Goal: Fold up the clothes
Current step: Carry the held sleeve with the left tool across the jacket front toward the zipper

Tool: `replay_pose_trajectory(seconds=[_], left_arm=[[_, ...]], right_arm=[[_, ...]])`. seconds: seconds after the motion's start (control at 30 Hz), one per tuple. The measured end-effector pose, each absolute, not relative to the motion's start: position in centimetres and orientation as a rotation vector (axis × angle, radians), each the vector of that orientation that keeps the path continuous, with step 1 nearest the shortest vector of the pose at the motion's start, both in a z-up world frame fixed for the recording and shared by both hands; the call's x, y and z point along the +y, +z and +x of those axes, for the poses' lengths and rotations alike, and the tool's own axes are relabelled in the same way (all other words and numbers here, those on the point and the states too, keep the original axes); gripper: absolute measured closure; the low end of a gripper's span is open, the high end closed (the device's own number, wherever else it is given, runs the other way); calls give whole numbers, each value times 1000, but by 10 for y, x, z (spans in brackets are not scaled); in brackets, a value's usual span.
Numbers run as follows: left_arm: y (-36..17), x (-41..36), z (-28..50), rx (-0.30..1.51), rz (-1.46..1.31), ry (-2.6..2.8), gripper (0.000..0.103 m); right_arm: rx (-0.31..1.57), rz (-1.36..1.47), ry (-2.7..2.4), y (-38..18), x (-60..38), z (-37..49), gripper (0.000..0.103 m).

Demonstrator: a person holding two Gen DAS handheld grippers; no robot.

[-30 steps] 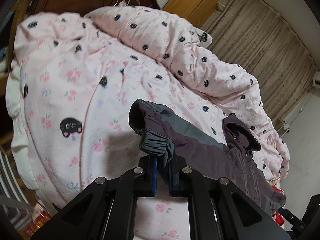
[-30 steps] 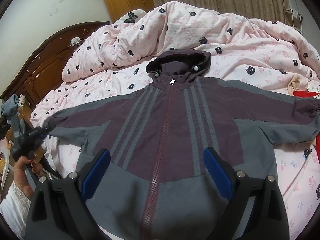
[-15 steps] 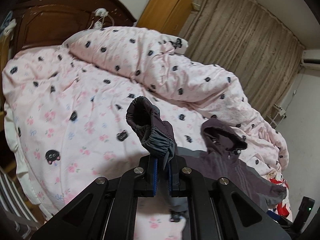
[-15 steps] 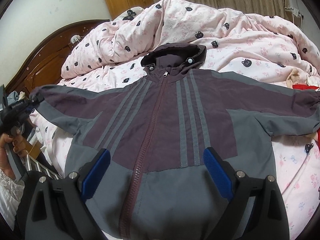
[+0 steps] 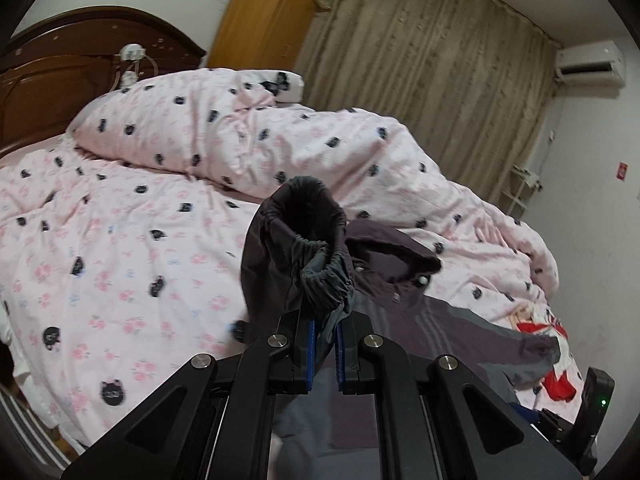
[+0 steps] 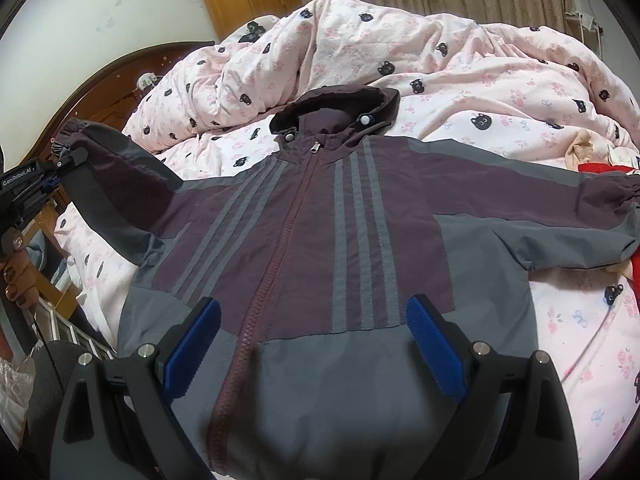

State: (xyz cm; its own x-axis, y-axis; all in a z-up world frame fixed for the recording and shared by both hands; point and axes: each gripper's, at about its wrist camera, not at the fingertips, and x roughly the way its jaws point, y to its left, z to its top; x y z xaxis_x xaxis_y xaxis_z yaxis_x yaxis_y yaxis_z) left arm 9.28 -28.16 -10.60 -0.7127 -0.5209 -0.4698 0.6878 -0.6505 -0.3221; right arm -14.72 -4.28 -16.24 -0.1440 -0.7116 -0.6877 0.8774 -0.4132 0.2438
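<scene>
One jacket (image 6: 320, 240), one duvet (image 6: 400, 52), two grippers (image 5: 323, 354) (image 6: 316, 344)

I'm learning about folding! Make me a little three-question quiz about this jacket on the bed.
1. True or false: the left gripper is shut on the jacket's sleeve cuff.
2. The right gripper is: A) open above the jacket, B) shut on the hood, C) holding the duvet.
3. Fill in: the jacket's zipper is zipped ____.

Key: 1 true; 2 A; 3 closed.
</scene>
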Motion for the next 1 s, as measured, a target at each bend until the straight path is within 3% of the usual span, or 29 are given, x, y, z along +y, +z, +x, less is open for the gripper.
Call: replay_pose_trajectory(seconds=[1.0], left_arm=[[-138, -202, -15, 537, 743, -2537, 97]], right_arm=[[133, 992, -1980, -155, -17, -208, 7]])
